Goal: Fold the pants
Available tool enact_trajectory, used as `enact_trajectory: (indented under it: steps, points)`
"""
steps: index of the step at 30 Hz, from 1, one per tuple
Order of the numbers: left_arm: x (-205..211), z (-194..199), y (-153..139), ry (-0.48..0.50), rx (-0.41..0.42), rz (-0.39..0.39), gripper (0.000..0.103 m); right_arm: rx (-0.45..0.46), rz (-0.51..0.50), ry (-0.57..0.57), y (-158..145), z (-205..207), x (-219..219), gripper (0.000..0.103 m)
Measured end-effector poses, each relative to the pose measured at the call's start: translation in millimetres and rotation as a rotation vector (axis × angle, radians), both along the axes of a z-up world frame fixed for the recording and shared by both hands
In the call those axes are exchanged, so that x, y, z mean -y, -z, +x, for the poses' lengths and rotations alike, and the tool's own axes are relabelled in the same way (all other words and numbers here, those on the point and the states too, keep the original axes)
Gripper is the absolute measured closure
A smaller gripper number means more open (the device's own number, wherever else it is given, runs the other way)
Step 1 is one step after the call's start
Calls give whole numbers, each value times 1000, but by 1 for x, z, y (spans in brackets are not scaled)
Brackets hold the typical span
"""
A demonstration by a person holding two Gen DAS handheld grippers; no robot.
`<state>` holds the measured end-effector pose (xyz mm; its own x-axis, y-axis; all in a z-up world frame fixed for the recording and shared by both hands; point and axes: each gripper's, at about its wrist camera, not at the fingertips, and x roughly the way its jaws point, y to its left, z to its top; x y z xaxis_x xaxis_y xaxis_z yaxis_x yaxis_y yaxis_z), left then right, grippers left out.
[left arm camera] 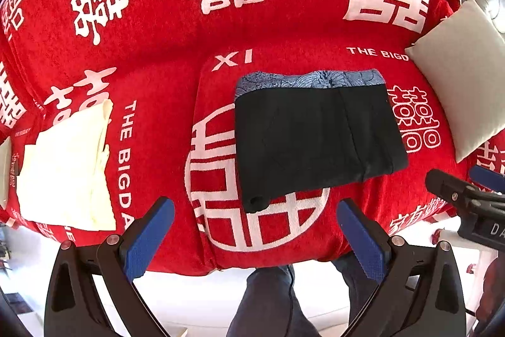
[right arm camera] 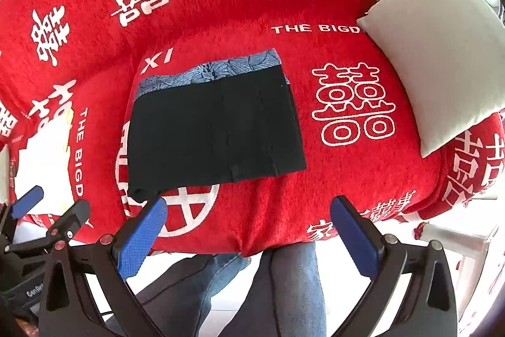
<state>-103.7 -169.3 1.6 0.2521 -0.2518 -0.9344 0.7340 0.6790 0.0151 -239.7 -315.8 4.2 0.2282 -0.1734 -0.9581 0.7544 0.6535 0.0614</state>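
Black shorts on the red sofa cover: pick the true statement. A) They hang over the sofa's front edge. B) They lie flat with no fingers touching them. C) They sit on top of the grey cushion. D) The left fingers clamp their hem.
B: the black shorts lie flat on the red sofa cover, while the left gripper and right gripper are open and short of them, holding nothing.

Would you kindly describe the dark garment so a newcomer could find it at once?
Start from the red sofa cover printed with white characters. On the middle of its seat, partly over a large white circular emblem, lies the black garment. Its blue patterned waistband distinguishes it from the cream folded cloth and the beige cushion.
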Motion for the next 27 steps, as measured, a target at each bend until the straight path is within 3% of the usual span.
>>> enact_trajectory:
  steps: [27]
  points:
    - [2,-11,-5,20,47,40,0,-20,-37,-46,-8,5,-11,0]
